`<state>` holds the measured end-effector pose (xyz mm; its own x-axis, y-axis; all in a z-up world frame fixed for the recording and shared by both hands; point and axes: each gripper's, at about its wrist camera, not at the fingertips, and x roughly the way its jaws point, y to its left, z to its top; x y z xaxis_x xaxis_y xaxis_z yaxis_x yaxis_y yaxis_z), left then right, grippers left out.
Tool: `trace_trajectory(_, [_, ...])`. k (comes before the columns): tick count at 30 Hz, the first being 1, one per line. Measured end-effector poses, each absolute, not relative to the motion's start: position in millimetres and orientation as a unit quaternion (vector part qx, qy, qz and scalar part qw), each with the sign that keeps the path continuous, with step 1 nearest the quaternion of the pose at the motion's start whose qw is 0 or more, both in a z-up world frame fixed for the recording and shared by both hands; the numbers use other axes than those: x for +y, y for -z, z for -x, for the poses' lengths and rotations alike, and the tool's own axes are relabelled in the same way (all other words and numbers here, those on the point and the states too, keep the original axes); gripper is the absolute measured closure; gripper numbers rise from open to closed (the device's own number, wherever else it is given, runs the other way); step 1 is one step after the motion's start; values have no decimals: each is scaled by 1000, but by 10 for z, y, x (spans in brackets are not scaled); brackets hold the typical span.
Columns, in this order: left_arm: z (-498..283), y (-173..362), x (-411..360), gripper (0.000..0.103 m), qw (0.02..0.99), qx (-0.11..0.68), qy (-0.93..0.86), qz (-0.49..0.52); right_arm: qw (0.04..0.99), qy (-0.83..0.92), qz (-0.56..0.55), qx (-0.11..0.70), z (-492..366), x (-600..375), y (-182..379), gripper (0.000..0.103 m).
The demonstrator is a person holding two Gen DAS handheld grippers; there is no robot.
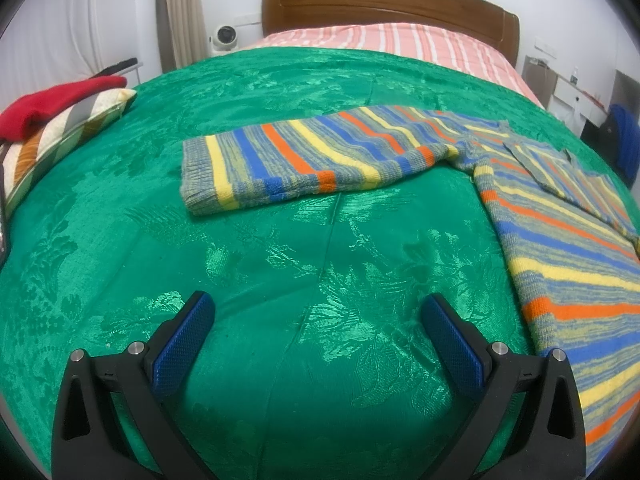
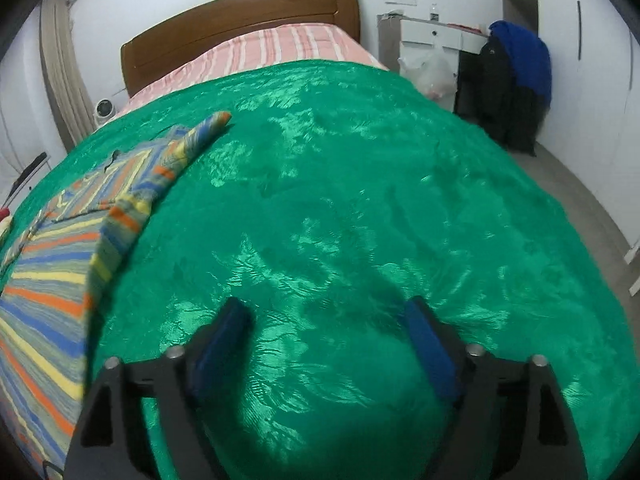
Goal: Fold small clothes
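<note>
A green bedspread (image 1: 280,248) covers the bed, with a striped sweater (image 1: 560,240) lying flat on it, one sleeve (image 1: 304,160) stretched out sideways. The left gripper (image 1: 316,320) hangs over bare cover beside the sweater, jaws apart, empty. The right gripper (image 2: 328,332) hangs likewise, jaws wide, nothing between them.

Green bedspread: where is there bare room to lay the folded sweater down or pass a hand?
The green bedspread is bare right of the striped sweater, out to the bed's right edge. A smaller bare patch lies between its spread sleeve and the striped pillow. The sweater's side is crowded.
</note>
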<state>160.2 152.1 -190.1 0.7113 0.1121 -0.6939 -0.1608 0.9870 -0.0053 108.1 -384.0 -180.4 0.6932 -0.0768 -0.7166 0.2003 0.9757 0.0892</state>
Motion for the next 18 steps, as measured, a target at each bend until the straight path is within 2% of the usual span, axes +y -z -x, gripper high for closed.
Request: trace_trajectory(18, [-1611, 1900, 1524, 0, 924, 373, -75, 31, 919, 77, -66, 382, -1068, -3761, 1913, 11])
